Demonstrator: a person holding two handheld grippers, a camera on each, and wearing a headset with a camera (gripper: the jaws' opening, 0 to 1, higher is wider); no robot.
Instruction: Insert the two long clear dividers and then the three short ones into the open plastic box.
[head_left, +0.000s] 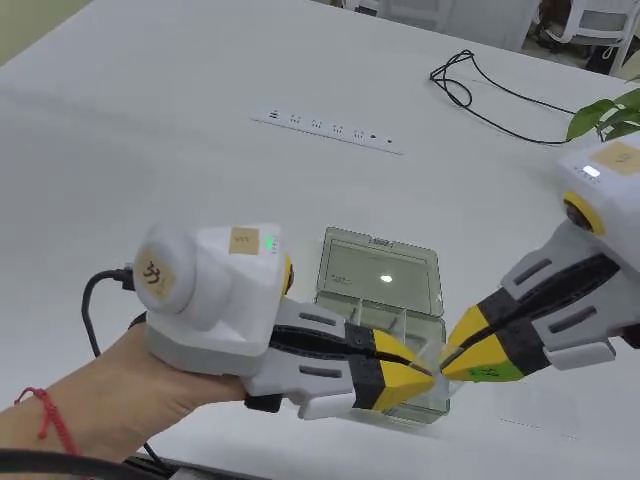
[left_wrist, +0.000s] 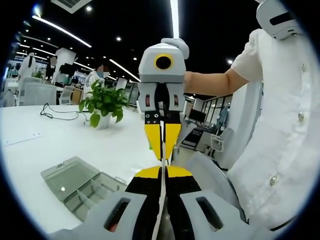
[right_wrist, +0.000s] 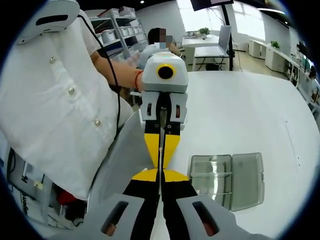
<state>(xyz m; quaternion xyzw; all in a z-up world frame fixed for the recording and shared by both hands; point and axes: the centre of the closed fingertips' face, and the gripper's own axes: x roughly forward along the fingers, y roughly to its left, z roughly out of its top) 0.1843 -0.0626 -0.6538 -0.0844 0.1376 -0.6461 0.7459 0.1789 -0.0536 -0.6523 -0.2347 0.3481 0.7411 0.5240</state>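
The open clear plastic box (head_left: 340, 300) lies near the table's front edge, its lid (head_left: 383, 268) folded back flat and clear partitions standing in its base. It also appears as box (left_wrist: 80, 187) and box (right_wrist: 226, 181). My left gripper (head_left: 425, 376) comes from the left and my right gripper (head_left: 447, 363) from the right; their yellow tips meet just above the box's near right corner. A thin clear divider (left_wrist: 160, 210), seen edge-on, runs between both pairs of shut jaws, divider (right_wrist: 161, 145). In each gripper view the other gripper faces it tip to tip.
A white power strip (head_left: 327, 130) lies farther back on the white table (head_left: 150, 130). A black cable (head_left: 490, 95) loops at the back right beside a green plant (head_left: 605, 115). The person's white shirt (right_wrist: 55, 100) stands close behind the grippers.
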